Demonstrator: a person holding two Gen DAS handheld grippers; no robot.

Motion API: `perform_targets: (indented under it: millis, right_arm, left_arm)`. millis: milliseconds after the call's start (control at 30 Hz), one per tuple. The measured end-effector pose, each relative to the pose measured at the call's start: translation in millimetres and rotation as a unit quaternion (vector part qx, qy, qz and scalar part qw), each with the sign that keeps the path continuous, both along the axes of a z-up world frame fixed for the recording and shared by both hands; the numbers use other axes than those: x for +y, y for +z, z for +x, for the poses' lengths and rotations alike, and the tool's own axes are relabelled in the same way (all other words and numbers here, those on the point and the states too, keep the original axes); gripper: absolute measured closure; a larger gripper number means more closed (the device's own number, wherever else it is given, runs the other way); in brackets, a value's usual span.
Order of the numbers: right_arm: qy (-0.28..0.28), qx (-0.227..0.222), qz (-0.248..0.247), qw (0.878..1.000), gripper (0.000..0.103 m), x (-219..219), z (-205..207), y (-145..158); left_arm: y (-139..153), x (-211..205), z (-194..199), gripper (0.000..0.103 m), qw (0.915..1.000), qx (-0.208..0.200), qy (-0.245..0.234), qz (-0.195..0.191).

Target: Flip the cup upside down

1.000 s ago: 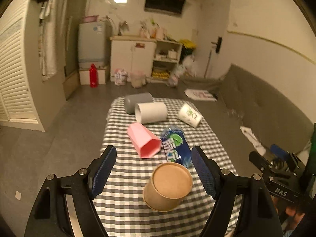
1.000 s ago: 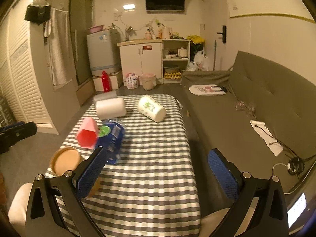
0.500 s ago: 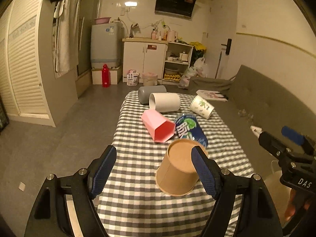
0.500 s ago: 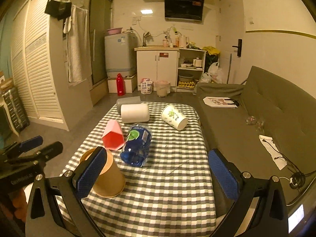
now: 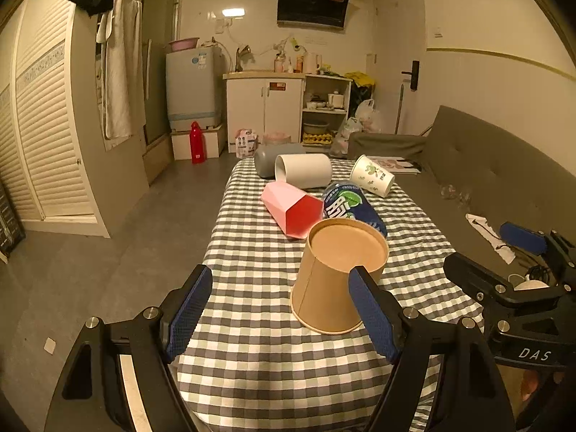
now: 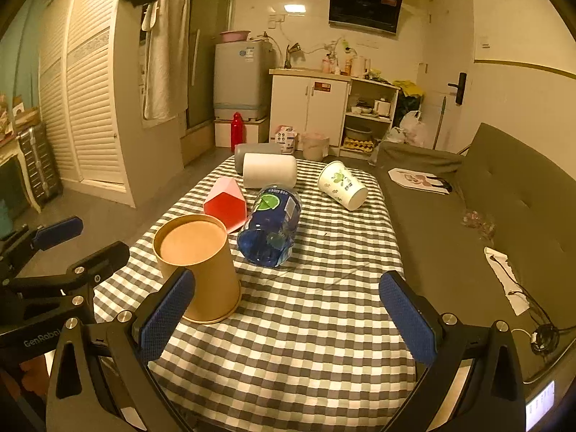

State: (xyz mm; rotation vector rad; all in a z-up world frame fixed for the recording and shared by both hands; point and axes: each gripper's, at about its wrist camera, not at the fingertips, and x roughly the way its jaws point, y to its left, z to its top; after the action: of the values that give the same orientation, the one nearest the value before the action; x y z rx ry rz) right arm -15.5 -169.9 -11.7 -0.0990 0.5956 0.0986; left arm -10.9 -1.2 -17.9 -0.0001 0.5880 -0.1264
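Dim, warm yellow light from a ceiling lamp (image 5: 233, 12); fisheye-bent, dark corners.

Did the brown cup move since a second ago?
Cannot tell. The brown cup sits beside the blue bottle as before, upside down on the checked tablecloth; only the cameras clearly shifted.

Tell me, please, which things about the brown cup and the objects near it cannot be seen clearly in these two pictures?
- Brown paper cup: its lower right rim is hidden behind a finger of the left tool in the left wrist view.
- Same cup's mouth: face down on the checked tablecloth, so the inside is hidden in both views.
- Grey cup: mostly hidden behind the white cup.
- Blue bottle: label print too small to read.
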Motion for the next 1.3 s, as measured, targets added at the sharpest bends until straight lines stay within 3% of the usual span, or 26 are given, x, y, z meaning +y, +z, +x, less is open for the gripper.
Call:
perform_targets:
  millis: [233, 1300]
  right_arm:
    - [-0.003, 0.013, 0.008, 1.000, 0.000, -2.2, 6.2, -7.0]
    - [-0.026, 0.023, 0.020, 0.999, 0.000, -11.2, 10.6, -9.2]
  left_arm:
    - [-0.5, 9.2, 1.4, 0.008, 0.9997, 0.006, 0.020, -0.016]
    - [-2.1, 19.5, 3.0, 0.008, 0.9987, 0.014, 0.047, -0.015]
